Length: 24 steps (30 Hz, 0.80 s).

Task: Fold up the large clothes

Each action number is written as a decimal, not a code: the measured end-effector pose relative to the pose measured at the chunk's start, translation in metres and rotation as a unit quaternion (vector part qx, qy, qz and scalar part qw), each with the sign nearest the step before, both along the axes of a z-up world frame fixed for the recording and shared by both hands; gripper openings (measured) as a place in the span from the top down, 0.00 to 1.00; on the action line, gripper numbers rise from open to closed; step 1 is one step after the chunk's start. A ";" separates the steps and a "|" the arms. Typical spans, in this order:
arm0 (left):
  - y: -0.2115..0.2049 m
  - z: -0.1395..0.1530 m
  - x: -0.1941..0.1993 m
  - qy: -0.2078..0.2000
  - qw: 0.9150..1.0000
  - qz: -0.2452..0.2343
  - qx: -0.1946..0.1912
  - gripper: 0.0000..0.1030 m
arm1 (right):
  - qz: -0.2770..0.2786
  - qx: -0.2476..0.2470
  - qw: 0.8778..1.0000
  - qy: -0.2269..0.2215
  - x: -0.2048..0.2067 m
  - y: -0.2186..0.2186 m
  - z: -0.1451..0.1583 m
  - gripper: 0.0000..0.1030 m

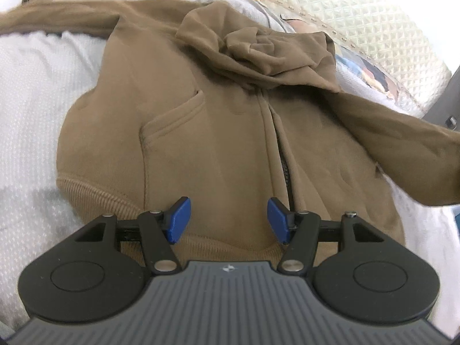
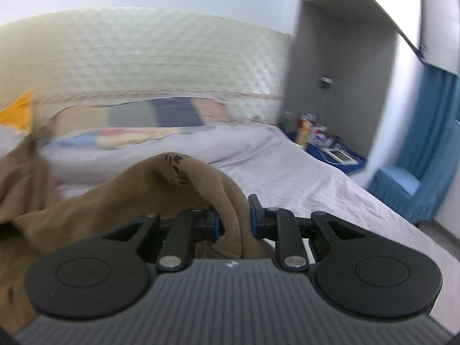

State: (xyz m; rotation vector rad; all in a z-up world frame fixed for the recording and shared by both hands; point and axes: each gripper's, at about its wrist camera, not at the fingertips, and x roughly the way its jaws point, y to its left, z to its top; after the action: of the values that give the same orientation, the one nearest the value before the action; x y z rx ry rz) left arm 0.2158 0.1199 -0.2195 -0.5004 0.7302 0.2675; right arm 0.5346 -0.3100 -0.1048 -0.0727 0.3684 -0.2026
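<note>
Two grippers, one hoodie. Left gripper [image 1: 229, 220] hangs over the hem with jaws wide, nothing between the two blue pads [image 1: 180, 220]. Hoodie [image 1: 184, 132] is brown, lies front-up on the white bedspread [image 1: 31, 109], zipper [image 1: 287, 178] running away from the camera and partly open at the bottom. One slanted pocket [image 1: 172, 120] shows left of the zipper. Hood [image 1: 253, 54] is bunched at the far end. One sleeve [image 1: 57, 23] stretches off to the far left, the other sleeve [image 1: 402, 149] runs off to the right edge, lifted and blurred.

Right gripper [image 2: 234, 220] has jaws narrow, clamped on a fold of brown sleeve fabric [image 2: 227, 201]; cloth humps up just ahead of the fingers, with one patch of dark specks [image 2: 178, 169] at the top. Right view is motion-blurred.

Beyond: one quilted cream headboard [image 2: 161, 54], one patterned pillow [image 2: 172, 115] under it, one orange item [image 2: 17, 109] at far left. Nightstand [image 2: 330, 149] to the right carries several small bottles, too blurred to count. One blue curtain [image 2: 437, 132] at far right.
</note>
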 end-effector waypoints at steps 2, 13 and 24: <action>-0.006 -0.001 0.005 0.003 1.000 0.002 0.020 0.37 | -0.022 0.023 0.999 -0.014 0.023 -0.021 -0.006 0.79; -0.012 0.001 0.025 0.007 0.998 0.014 0.056 0.37 | -0.108 0.065 0.992 0.015 0.137 -0.122 -0.056 0.79; -0.013 0.001 0.038 0.013 0.997 0.011 0.076 0.37 | -0.096 0.126 0.986 0.056 0.186 -0.141 -0.129 0.77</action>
State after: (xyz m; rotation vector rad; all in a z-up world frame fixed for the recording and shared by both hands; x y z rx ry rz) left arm 0.2540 0.1071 -0.2180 -0.3618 0.7235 0.3478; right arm 0.7210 -0.4511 -0.2334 0.2030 0.5118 -0.3423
